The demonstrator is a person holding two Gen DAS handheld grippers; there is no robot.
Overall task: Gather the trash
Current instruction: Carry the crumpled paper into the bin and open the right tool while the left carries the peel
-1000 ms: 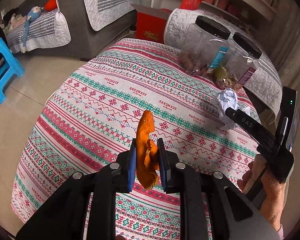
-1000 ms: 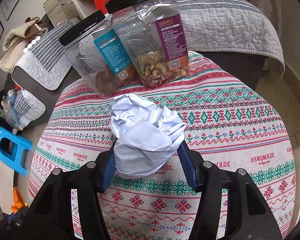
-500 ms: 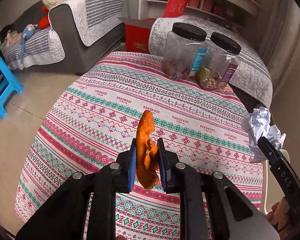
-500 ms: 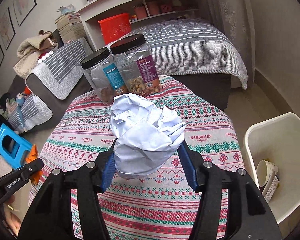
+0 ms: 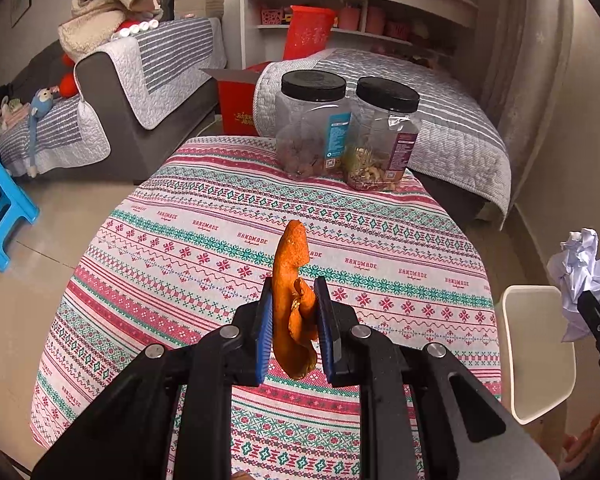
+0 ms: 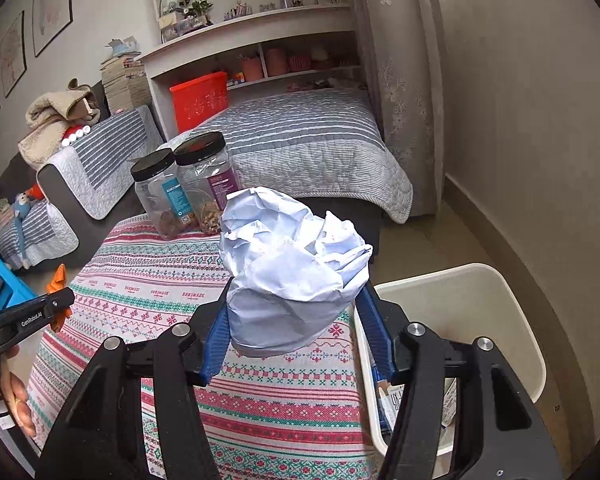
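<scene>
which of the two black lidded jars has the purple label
The jar with the purple label is the right one in the left wrist view, holding pale mixed nuts. The jar with the teal label stands touching it on the left.

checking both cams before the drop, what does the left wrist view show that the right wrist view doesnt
Only the left wrist view shows the left tool closed on the orange peel from behind, and the red box behind the table. Only the right wrist view shows the inside of the white bin, with trash already at the bottom, and the framed pictures on the wall. Both show the crumpled paper, the two jars and the patterned tablecloth.
</scene>
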